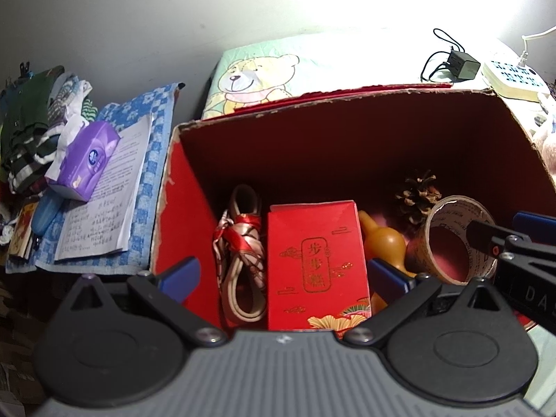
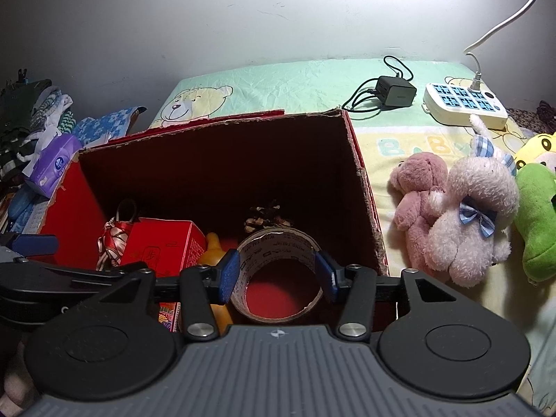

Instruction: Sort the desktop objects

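Observation:
An open red cardboard box [image 1: 312,113] sits on the bear-print sheet. Inside lie a red gift carton with gold characters [image 1: 316,260], a red-and-cream ribbon bundle [image 1: 239,243], a yellow gourd [image 1: 382,239] and a pine cone [image 1: 417,191]. My right gripper [image 2: 278,274] is shut on a roll of printed packing tape [image 2: 274,243], with one blue pad on each side, inside the box at its right. Whether the roll touches the box floor I cannot tell. My left gripper [image 1: 285,274] stands open over the gift carton, holding nothing.
Right of the box lie a pink bear [image 2: 417,194], a pale plush with a blue bow [image 2: 465,215] and a green plush [image 2: 538,222]. Behind are a black charger [image 2: 396,90] and a white power strip [image 2: 465,104]. To the left are a purple tissue pack [image 1: 83,163], papers [image 1: 107,201] and clothes.

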Demonstrator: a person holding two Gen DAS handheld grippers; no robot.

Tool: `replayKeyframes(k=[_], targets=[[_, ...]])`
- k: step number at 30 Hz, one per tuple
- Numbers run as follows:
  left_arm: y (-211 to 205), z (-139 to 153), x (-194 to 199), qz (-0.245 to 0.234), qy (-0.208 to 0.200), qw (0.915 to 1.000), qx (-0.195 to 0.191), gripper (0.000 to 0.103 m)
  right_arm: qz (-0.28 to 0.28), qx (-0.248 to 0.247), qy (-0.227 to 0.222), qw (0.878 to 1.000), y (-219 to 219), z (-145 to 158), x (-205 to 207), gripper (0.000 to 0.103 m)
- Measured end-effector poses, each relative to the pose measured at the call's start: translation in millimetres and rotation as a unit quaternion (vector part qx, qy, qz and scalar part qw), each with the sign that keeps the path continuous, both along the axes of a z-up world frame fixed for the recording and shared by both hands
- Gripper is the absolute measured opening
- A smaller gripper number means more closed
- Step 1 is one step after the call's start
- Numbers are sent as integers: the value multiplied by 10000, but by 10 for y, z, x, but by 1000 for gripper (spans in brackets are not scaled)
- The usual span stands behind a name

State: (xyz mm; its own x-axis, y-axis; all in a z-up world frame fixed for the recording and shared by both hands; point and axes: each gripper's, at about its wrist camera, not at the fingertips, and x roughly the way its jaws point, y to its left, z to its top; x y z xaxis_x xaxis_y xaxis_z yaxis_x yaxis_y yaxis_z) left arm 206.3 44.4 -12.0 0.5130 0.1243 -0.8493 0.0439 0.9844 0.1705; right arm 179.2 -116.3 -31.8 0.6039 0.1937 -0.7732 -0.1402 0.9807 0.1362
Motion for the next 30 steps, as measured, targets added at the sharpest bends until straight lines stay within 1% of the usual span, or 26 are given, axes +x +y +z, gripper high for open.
replayKeyframes(k=[5,13,16,24,30], targets=[[1,-1,-9,-98,-33,9999,-34,102,-63,-106,10,9999,26,11,-1,51],[9,-41,8,-165,108,9997,-141,102,-104,-220,26,9997,26,1,15,51],[9,-55,15,-122,134,9997,-134,102,-92,-243,14,9997,32,0,26,51],[18,-120,15,-80,371,9992,-124,102,-27,-270,-16,9996,41,-7,3,53],[32,-147,25,-36,436,9990,-95,102,-26,-242,-17,9997,54,-7,20,56]])
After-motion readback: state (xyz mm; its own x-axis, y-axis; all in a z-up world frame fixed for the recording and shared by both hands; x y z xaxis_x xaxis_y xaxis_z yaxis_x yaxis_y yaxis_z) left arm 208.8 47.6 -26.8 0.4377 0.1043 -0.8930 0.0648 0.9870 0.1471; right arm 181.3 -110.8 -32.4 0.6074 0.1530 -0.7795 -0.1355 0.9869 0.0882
